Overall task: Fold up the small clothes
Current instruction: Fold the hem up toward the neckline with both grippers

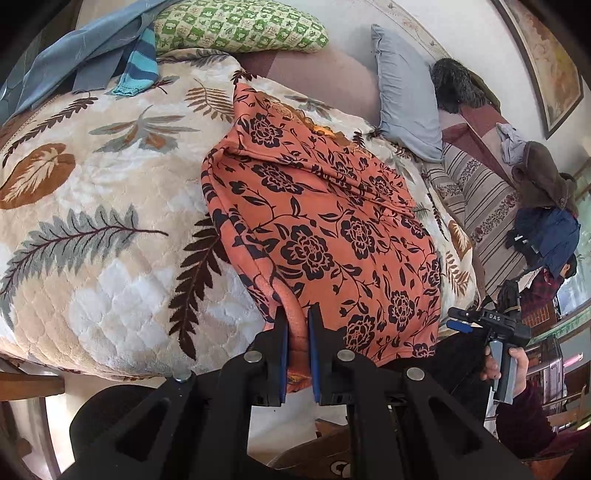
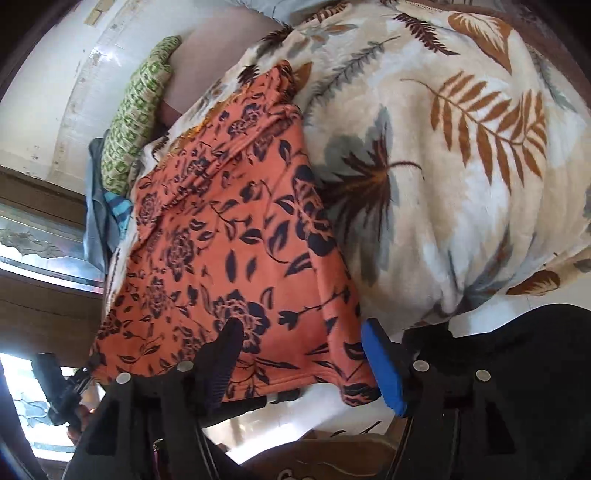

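Observation:
An orange garment with dark flowers lies spread on the leaf-patterned blanket, partly folded across its far end. My left gripper is shut on a bunched piece of the garment's near edge, lifted off the bed. Held by a hand, my right gripper shows by the garment's near right corner. In the right wrist view my right gripper stands open, its fingers wide apart. The garment's near hem lies between them without being pinched. My left gripper grips the garment's other corner at the lower left.
A green checked pillow and blue cloths lie at the bed's far side. A grey-blue pillow leans on the wall. Piled clothes cover the striped bedding on the right. A wooden chair stands at the lower left.

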`<state>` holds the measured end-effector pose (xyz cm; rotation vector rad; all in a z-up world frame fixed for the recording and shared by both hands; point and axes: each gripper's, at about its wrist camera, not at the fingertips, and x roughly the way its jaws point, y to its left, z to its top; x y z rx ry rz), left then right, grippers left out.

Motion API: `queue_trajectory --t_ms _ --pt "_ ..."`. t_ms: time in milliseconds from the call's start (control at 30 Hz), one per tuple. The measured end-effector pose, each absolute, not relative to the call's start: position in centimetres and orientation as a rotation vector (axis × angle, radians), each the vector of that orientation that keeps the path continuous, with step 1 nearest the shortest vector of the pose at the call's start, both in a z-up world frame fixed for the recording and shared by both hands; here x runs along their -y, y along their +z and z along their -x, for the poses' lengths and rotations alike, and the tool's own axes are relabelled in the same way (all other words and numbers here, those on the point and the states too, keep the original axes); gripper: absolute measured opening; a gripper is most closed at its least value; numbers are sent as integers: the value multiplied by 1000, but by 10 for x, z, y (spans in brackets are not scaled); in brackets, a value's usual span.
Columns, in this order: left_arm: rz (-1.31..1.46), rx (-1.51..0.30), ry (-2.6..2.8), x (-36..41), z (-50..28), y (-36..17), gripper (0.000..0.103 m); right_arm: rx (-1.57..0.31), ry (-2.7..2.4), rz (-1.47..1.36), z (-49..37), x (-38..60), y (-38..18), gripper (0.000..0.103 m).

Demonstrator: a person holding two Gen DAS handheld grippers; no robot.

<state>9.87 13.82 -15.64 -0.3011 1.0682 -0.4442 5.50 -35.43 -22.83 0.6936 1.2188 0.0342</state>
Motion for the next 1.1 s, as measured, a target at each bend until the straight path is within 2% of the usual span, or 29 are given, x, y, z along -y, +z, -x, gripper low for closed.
queue_trajectory --t_ms 233,300,367,400,433,567,800,933,1100 --pt "320 -1068 -429 -143 -96 -162 10 -1331 9 -638 -68 335 -287 70" --pt "328 -1067 -428 -146 -96 -162 10 -1338 62 -575 -70 326 -292 63" --pt "330 -1067 -429 -147 -96 -161 10 -1345 124 -577 -70 322 -286 24" --pt "336 -1067 -431 -149 -97 -160 10 -1355 120 -563 -69 322 -282 18" --pt "344 -1065 -433 -151 -99 -159 10 -1356 129 -562 -69 324 -276 8" --pt "383 -1042 -445 -159 -107 -149 10 -1268 207 -699 -71 341 -247 6" --pt "395 -956 -459 -168 -146 -105 10 -982 302 -859 -108 377 -177 6" --pt "439 -901 -431 -177 -202 -82 9 -879 273 -921 -156 393 -161 6" --pt "500 -871 -373 -184 -297 -68 9 -842 242 -1009 -242 399 -167 6"
